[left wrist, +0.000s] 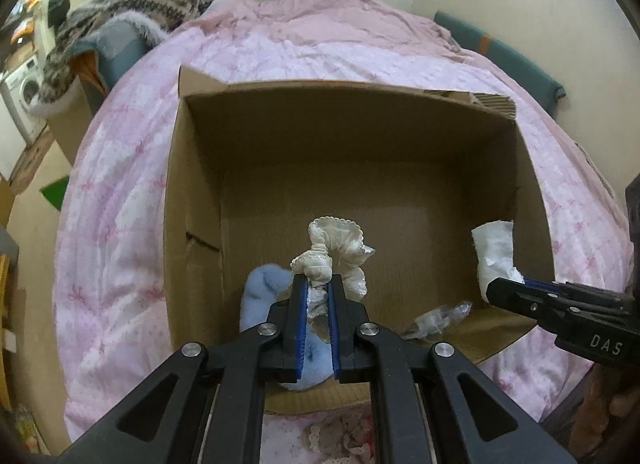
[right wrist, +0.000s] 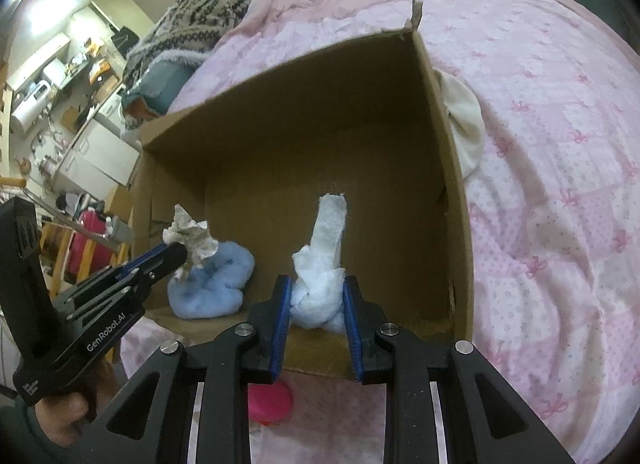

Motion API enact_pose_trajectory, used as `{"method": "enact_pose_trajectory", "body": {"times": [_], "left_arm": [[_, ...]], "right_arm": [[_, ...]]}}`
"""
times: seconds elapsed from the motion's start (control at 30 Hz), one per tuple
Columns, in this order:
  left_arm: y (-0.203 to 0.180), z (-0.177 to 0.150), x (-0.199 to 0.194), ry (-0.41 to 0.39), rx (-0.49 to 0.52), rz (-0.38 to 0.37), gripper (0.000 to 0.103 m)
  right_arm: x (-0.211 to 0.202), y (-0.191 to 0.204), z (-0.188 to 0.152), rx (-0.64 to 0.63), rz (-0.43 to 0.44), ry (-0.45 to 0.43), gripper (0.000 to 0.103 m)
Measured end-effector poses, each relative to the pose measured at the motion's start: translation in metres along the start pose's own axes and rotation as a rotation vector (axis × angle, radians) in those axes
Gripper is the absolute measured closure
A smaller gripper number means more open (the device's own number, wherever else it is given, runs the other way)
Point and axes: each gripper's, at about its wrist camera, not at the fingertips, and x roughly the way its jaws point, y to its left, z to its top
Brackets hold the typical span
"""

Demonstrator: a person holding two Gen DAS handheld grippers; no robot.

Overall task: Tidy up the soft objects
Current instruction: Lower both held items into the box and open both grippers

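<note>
Both grippers hold soft items over the open cardboard box (left wrist: 360, 168).

The left gripper (left wrist: 318, 284) is clamped on a cream frilled cloth (left wrist: 340, 242); at 3 o'clock, the right gripper (right wrist: 316, 292) pinches a white sock (right wrist: 326, 260). A blue fluffy item (right wrist: 212, 284) lies inside the box, on the pink quilt (left wrist: 120, 184).
</note>
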Motion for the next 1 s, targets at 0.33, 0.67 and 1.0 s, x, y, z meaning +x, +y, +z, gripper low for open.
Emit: {"method": "enact_pose_trajectory", "body": {"times": [0.33,0.67,1.0], "left_arm": [[-0.006,-0.003,0.0,0.002,0.002,0.007,0.09],[-0.009,-0.002,-0.002,-0.004,0.02,0.018,0.076],[-0.009,0.003,-0.014,-0.067,0.017,0.064,0.041]], "right_arm": [[0.005,0.0,0.0,0.005,-0.005,0.018,0.076],[0.009,0.005,0.002,-0.008,-0.004,0.028,0.076],[0.008,0.004,0.005,0.016,0.016,0.004,0.047]]}}
